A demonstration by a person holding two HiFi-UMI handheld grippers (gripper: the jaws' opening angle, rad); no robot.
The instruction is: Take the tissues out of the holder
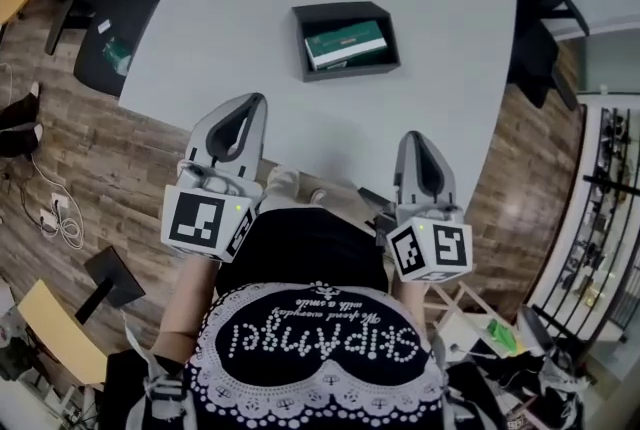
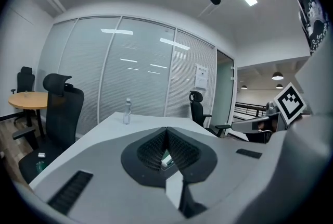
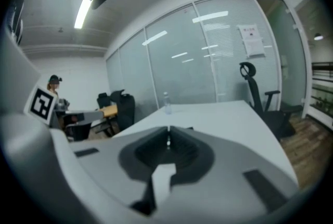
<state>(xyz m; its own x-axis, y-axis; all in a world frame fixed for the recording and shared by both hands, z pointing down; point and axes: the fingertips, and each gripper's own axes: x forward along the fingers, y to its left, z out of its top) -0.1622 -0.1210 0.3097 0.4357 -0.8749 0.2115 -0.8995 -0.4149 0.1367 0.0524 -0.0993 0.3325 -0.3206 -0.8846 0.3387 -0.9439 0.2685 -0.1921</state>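
A dark grey open holder point(image 1: 345, 68) sits on the white table point(image 1: 240, 18), a little right of the middle in the head view. Inside it lies a green and white tissue pack point(image 1: 346, 43). My left gripper point(image 1: 255, 101) hovers at the table's near edge, short of the holder and to its left, jaws shut with nothing between them. My right gripper point(image 1: 413, 137) is at the near edge too, right of the holder, jaws closed and empty. In the left gripper view the shut jaws point(image 2: 166, 130) hide most of the holder. The right gripper view shows closed jaws point(image 3: 168, 130) over the tabletop.
A clear water bottle point(image 2: 126, 112) stands at the far end of the table, also seen as bottle point(image 3: 166, 102). Black office chairs stand around: chair point(image 1: 120, 8) at the left, chair point(image 1: 550, 8) at the right. Glass partition walls close off the room behind.
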